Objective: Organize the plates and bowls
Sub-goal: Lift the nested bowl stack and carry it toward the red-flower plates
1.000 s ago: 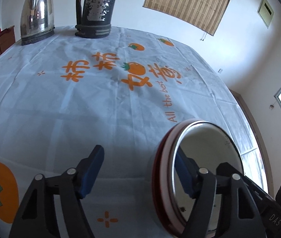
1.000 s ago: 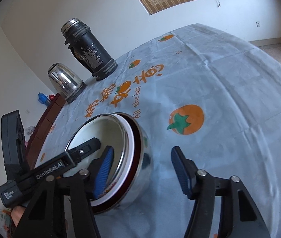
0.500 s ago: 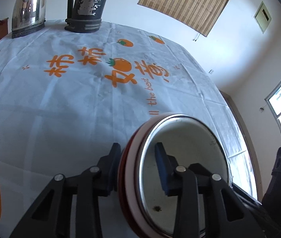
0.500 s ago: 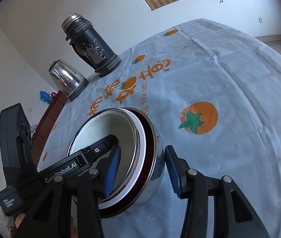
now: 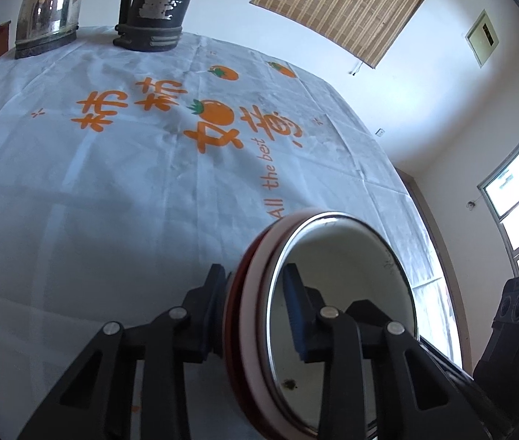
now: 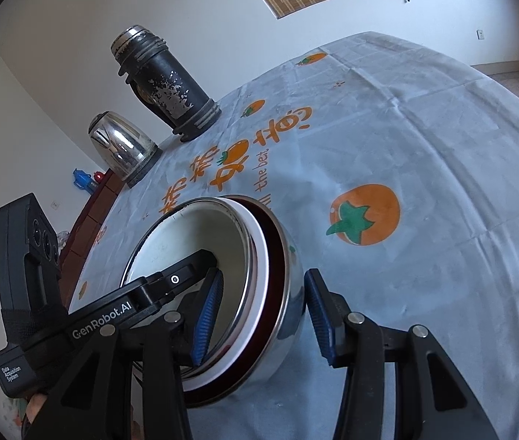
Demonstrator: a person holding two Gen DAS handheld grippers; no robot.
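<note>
Gripping the nested stack of bowls (image 5: pixel 332 330) from both sides seems to be the step in hand. The left claw (image 5: pixel 256 308) has just been closing, and its fingers now pinch the stack's rim, one pad on the outer wall and the other inside the innermost steel bowl. The right claw (image 6: pixel 259 315) straddles the opposite rim the same way, having narrowed a little; its inner pad lies inside the bowl, but the outer pad seems to stand just clear of the shiny wall, so I would not call that a firm hold yet.

The stack, a steel bowl holding a dark red one, a white one and another steel one, appears to rest on the counter (image 6: pixel 424 139) near its front edge, on the cloth printed with orange fruit. A black flask (image 6: pixel 168 84) and a steel kettle (image 6: pixel 122 146) stand well apart at the far edge.

Next, I reckon, the right claw must finish closing on the rim before anything is raised. A lift with only one side held could tip the stack or let the inner bowls slide. Both hands would then need to rise together and keep the rim level.
</note>
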